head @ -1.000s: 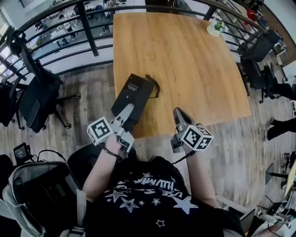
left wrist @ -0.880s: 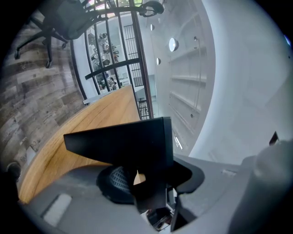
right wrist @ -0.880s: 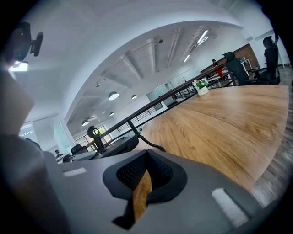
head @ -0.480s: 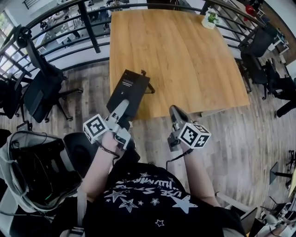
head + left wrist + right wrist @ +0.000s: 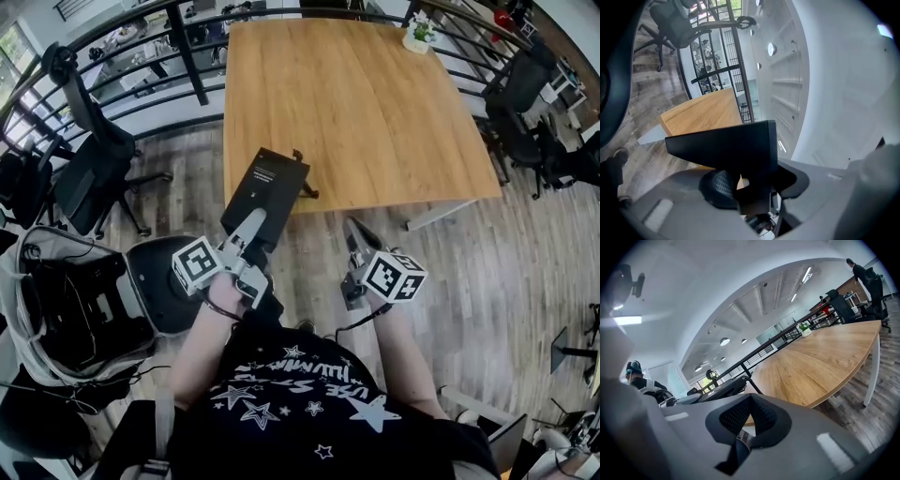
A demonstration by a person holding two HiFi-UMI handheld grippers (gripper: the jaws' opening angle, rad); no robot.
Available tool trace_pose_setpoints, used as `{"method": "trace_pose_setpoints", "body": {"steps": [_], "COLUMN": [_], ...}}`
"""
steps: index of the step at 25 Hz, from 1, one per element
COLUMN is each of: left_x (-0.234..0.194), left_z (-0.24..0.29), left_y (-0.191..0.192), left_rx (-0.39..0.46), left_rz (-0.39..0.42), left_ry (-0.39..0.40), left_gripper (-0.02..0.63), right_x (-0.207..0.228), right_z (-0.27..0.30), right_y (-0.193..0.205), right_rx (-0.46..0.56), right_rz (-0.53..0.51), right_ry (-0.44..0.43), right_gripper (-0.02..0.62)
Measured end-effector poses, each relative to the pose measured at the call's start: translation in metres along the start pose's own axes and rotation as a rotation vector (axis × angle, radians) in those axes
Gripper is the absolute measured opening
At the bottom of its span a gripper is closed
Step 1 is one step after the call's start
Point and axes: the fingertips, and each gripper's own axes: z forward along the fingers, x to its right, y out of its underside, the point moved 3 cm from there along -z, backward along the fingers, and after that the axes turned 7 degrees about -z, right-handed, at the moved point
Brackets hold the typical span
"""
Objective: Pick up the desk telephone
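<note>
Two grippers are in frame. Left gripper [image 5: 251, 228]: its fingers are clamped on the near end of the desk telephone [image 5: 266, 186]. The telephone is carried roughly level and looks clear of the desk [image 5: 375, 103], above the near left corner and partly over the floor. What looks like a short cord [image 5: 307, 190] hangs off its right side. Right gripper [image 5: 360, 236]: its fingers are pressed together with nothing between them, over the floor just short of the desk's near edge.

Risk, as judged: the telephone is gripped at one end only, so most of its weight lies beyond the fingers. It could pivot or be slid out by a jolt. The cord could be snagged on the desk edge.
</note>
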Motion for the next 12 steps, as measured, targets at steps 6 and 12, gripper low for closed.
{"method": "trace_pose_setpoints", "body": {"steps": [6,12], "left_x": [-0.001,0.0], "left_z": [-0.013,-0.033], "left_y": [0.023,0.03], "left_rx": [0.004,0.012], "left_rz": [-0.001,0.0], "left_ry": [-0.001,-0.002], "left_gripper": [0.195,0.193], "right_x": [0.0,-0.01], "right_z": [-0.024,-0.035], "right_y": [0.007,0.012], "right_rx": [-0.006,-0.011], "right_rz": [-0.015,-0.016], "right_ry": [-0.015,-0.027], "right_gripper": [-0.002,-0.002]}}
